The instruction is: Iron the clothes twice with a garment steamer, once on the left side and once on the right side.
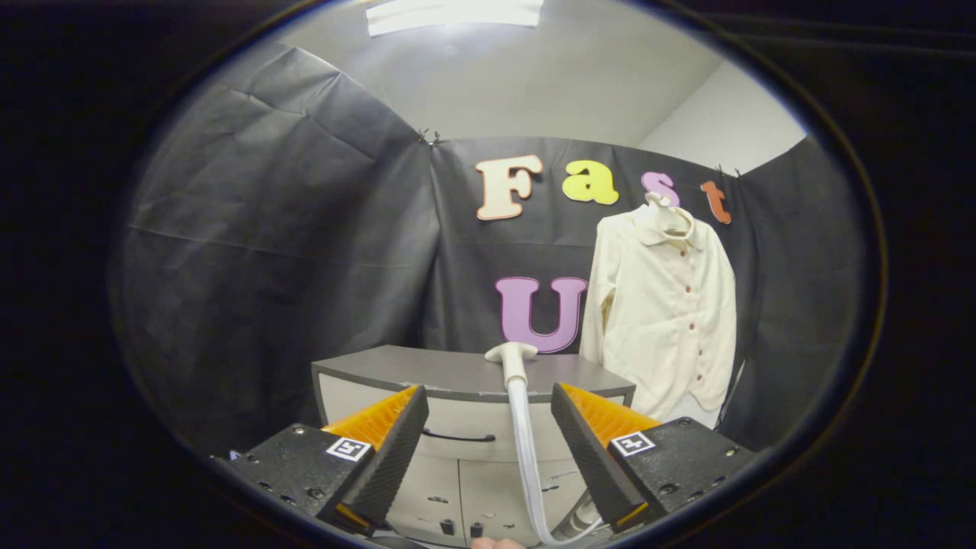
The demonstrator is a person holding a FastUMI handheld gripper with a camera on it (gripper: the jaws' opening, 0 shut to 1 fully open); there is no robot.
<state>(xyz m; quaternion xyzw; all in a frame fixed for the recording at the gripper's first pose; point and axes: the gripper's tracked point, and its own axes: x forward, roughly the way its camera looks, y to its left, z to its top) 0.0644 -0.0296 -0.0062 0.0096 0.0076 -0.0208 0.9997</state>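
Gripper point(488, 415) open, fingers spread wide, nothing held between them. Steamer head point(512, 358) stands upright just ahead of the fingers, in line with the gap, its nozzle resting at the top of a grey cabinet point(427, 370). White ribbed hose point(526, 457) runs down from the head through the gap between the fingers, touching neither. Cream button-front shirt point(663, 313) hangs on a hanger point(665, 216) against the booth wall, beyond the right finger and well behind the steamer head. Cabinet front shows a dark drawer handle point(457, 437) beyond the left finger.
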